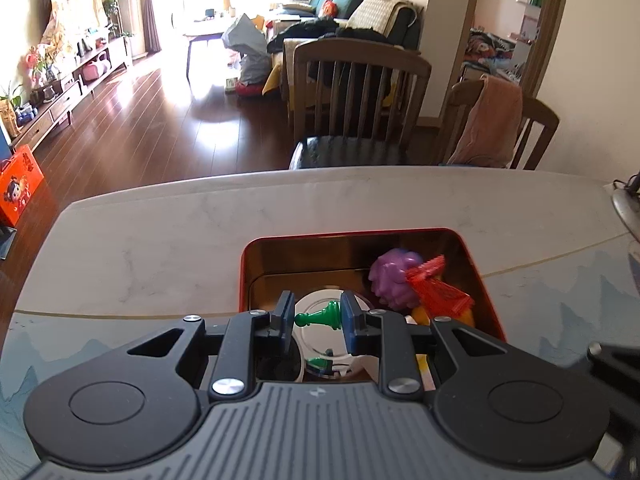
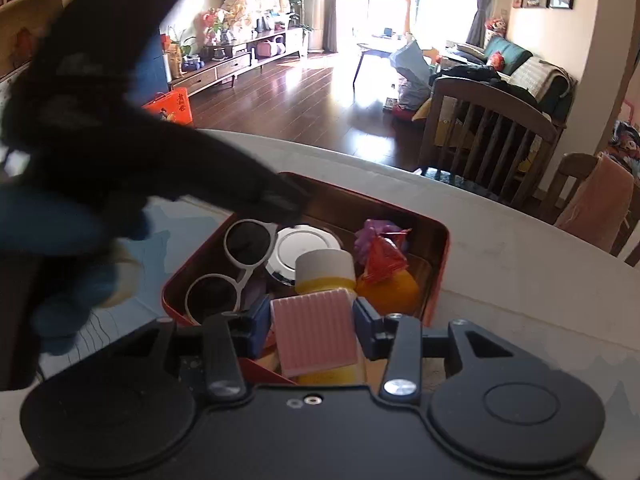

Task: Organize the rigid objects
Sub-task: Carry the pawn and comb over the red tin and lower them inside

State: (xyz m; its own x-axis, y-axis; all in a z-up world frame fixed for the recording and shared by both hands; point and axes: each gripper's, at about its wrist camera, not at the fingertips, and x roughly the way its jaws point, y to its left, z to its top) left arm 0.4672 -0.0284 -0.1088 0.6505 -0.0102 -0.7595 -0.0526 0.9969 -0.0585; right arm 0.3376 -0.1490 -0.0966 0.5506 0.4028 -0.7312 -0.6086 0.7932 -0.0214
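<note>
Here the left tongs (image 1: 316, 314) pinch a green chess pawn (image 1: 320, 315) sideways above the red tin (image 1: 280, 240) on the worktop (image 1: 160, 240). Rightward, the right tongs (image 2: 314, 322) clamp a pink ridged block (image 2: 314, 328) over the tin's near edge, beside white sunglasses (image 2: 236, 268).

Left hand-held gripper (image 1: 317, 314) and right hand-held gripper (image 2: 314, 316) both tilt downward, jaws seemingly clamped on loads.
</note>
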